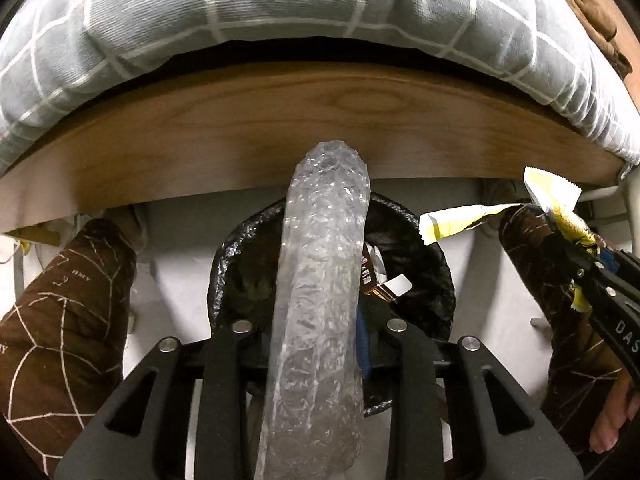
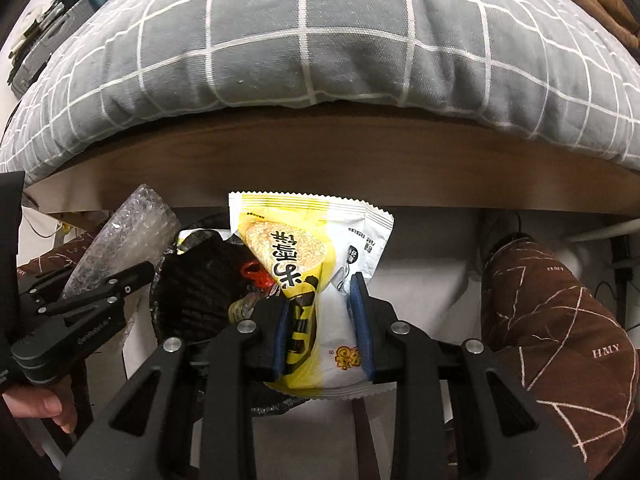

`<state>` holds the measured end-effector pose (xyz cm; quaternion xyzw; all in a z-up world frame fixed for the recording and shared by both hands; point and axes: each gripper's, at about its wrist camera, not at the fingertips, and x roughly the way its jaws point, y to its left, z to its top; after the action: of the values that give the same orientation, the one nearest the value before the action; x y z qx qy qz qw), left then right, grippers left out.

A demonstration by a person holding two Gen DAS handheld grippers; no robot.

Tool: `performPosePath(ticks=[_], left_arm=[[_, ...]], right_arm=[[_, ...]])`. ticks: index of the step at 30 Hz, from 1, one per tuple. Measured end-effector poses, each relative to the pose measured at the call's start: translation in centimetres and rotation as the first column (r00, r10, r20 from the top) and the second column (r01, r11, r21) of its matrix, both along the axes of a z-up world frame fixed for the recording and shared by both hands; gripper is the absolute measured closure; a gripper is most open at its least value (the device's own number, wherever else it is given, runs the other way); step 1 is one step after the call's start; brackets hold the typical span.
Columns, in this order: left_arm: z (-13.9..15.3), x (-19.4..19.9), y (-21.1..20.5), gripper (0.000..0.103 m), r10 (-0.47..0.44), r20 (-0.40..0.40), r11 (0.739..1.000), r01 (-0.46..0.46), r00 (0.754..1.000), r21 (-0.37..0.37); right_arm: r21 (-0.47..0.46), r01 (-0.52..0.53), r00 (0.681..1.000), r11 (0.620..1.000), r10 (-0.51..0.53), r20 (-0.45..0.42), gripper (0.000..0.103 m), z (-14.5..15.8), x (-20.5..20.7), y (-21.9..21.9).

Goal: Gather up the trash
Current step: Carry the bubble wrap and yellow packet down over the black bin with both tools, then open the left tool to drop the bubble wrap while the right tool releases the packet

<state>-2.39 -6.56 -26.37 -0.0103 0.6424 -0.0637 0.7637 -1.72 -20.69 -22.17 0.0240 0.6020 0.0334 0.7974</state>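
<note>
My left gripper (image 1: pixel 320 344) is shut on a roll of clear bubble wrap (image 1: pixel 320 280) that sticks out forward over a bin lined with a black bag (image 1: pixel 436 276). The bin holds several wrappers. My right gripper (image 2: pixel 322 312) is shut on a yellow and white snack wrapper (image 2: pixel 316 248), held just right of the bin (image 2: pixel 192 280). The right gripper and its wrapper (image 1: pixel 552 196) also show at the right of the left wrist view. The left gripper (image 2: pixel 136 276) and the bubble wrap (image 2: pixel 128 232) show at the left of the right wrist view.
A wooden bed frame board (image 1: pixel 280 128) runs across above the bin, with a grey checked duvet (image 1: pixel 280 12) hanging over it. The person's knees in brown patterned trousers (image 1: pixel 68 304) (image 2: pixel 560 320) flank the bin. The floor (image 2: pixel 424 280) is white.
</note>
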Motion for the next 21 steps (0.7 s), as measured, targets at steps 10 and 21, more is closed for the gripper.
performPosePath(ticks=[10,21], left_arm=[[1.4,-0.2,3.0,0.024,0.055,0.054,0.998,-0.057,0.997,0.027],[3.2,-0.7,6.5,0.006,0.094,0.110,0.992,-0.103,0.990,0.079]], right_arm=[[-0.014,-0.071,0.997,0.997,0.070,-0.014,0.076,-1.0,1.2,2.9],[0.024,-0.137,0.989,0.990,0.138,-0.050,0.075,-1.6,1.9,6.6]])
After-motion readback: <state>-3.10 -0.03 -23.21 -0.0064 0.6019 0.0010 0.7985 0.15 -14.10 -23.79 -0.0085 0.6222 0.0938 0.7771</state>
